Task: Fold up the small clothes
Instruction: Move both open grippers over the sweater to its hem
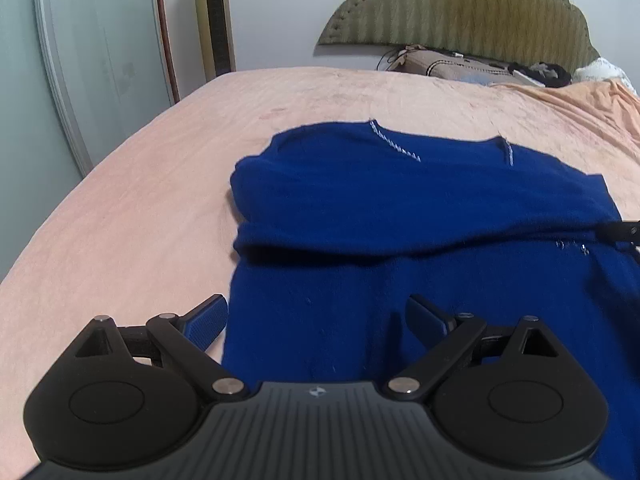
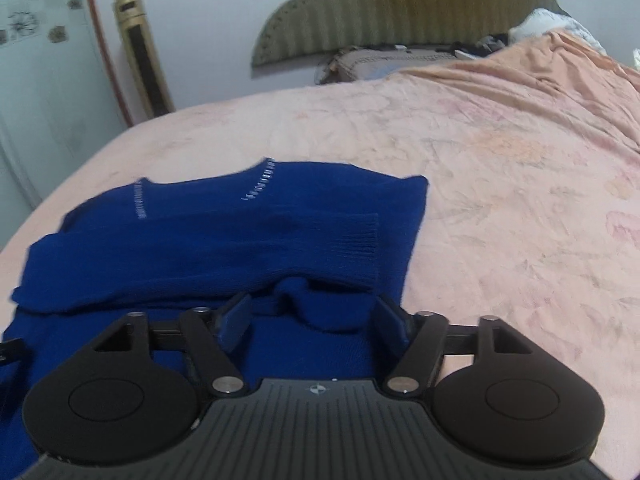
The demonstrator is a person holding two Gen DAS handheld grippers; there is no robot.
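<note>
Sweater: soft, limp blue knit you had lying near the bed's foot edge, sleeve folded across.
Left gripper: fingers spread, empty.
Right gripper: fingers apart, gripping nothing.
Grip: you'd pinch the hem corners.

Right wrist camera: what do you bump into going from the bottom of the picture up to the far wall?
Right hand-held gripper → blue sweater → pink bedspread → pillow → green headboard.
</note>
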